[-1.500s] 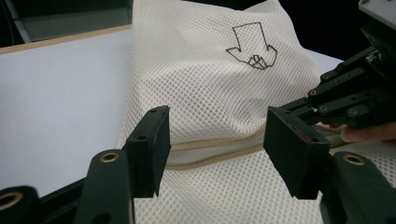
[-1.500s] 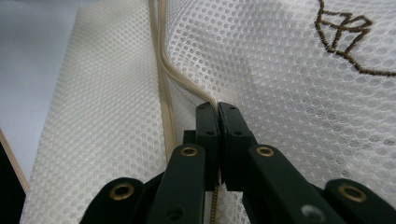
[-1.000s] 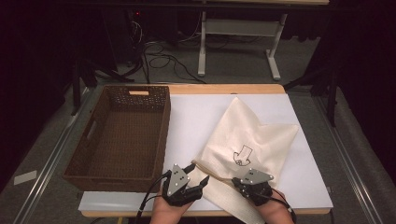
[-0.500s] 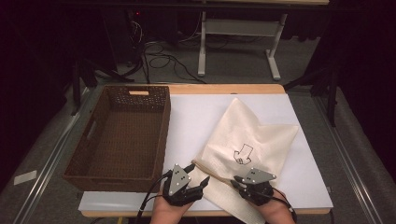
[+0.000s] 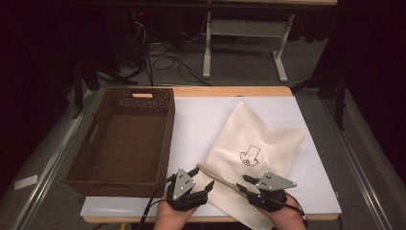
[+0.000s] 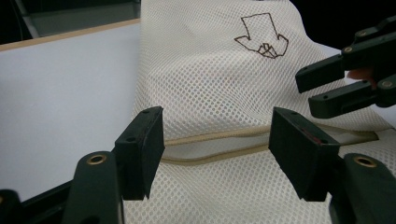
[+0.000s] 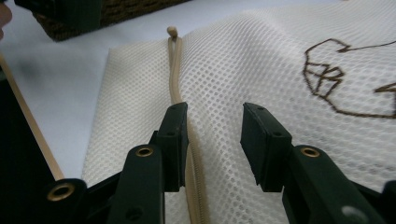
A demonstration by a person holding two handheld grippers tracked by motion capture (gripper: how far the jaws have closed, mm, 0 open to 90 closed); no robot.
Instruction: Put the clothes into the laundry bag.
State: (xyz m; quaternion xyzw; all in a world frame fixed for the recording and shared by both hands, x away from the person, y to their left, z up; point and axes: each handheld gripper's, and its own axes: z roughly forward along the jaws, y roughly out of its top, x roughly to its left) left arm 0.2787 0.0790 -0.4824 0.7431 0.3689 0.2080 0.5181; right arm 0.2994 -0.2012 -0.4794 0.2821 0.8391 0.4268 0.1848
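Your left tongs [image 5: 200, 179] stand about half open with nothing between the jaws, hovering over the tan zipper [image 6: 219, 148] of the cream mesh laundry bag with the brown embroidered figure [image 5: 253, 148]. That bag lies flat on the white surface [image 5: 201, 120], straight ahead of both tongs and partly under them.

Your right tongs [image 5: 245, 184] have just been opening; the jaws are a little apart and grip nothing, with the zipper line running beneath the left-hand jaw and its small pull [image 7: 172, 31] farther ahead.

This looks like the step between grips on the zipper. Next, you likely need to lower one pair onto the pull and pinch the mesh beside it with the other.

The brown wicker basket [image 5: 124, 139] waits left of the left tongs.
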